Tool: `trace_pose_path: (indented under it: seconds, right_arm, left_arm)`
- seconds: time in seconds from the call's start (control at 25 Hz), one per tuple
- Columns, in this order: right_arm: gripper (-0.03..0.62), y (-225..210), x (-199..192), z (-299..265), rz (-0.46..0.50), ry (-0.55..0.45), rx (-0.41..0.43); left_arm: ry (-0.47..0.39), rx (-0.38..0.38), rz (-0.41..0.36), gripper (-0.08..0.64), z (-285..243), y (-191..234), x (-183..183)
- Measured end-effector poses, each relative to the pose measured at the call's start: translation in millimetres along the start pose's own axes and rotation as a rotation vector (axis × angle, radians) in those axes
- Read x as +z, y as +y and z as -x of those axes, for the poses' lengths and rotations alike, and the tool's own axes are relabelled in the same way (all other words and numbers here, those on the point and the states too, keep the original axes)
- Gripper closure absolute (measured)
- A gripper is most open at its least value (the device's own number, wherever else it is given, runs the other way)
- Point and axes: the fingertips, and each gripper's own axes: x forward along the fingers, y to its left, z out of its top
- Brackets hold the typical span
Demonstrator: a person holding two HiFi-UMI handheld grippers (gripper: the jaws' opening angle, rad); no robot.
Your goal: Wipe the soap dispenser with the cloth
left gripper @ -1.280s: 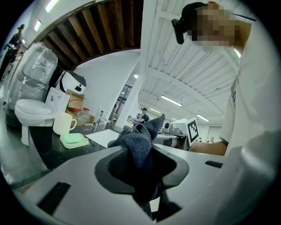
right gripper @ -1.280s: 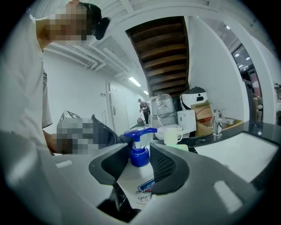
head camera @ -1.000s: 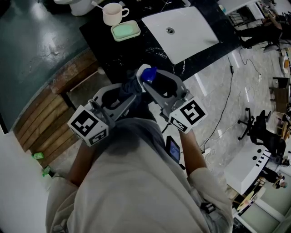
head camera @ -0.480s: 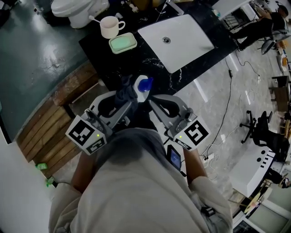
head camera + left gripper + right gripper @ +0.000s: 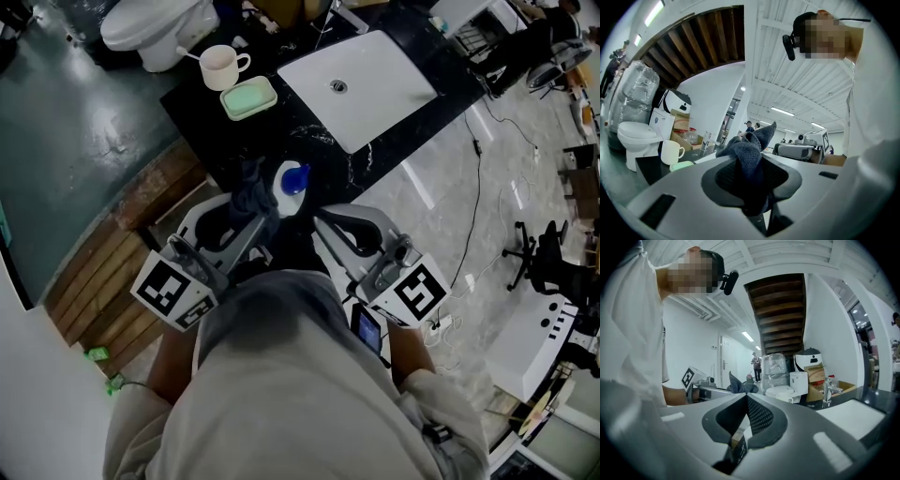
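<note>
The white soap dispenser (image 5: 292,187) with a blue pump stands at the near edge of the black counter (image 5: 211,127). My left gripper (image 5: 255,212) is shut on a dark grey cloth (image 5: 250,193), which bunches up just left of the dispenser. The left gripper view shows the cloth (image 5: 751,154) pinched between the jaws of that gripper (image 5: 751,183). Just below and right of the dispenser, my right gripper (image 5: 317,219) is shut and holds nothing. In its own view the right gripper (image 5: 746,405) has its pads together, and the cloth (image 5: 738,386) shows beyond. Neither gripper view shows the dispenser.
On the counter stand a white mug (image 5: 219,66), a green soap dish (image 5: 248,97) and a white sink basin (image 5: 361,80). A toilet (image 5: 155,23) is behind it. Wooden slats (image 5: 103,272) lie to the left, and cables run over the tiled floor on the right.
The right gripper's jaws, spread around the dispenser's blue pump a second ago, have shut and drawn back from it. Both grippers have risen a little; the cloth stays held.
</note>
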Motion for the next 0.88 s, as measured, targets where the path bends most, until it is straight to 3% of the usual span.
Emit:
trace_pose_path:
  seconds: [0.68, 0.88]
  right_arm:
    - [0.594, -18, 37, 28, -0.008, -0.021, -0.159]
    - [0.594, -13, 42, 25, -0.028, -0.031, -0.152]
  left_arm:
    - [0.038, 0.042, -0.049, 0.459, 6, 1, 23]
    - [0.048, 0.074, -0.044, 0.459, 11, 9, 32]
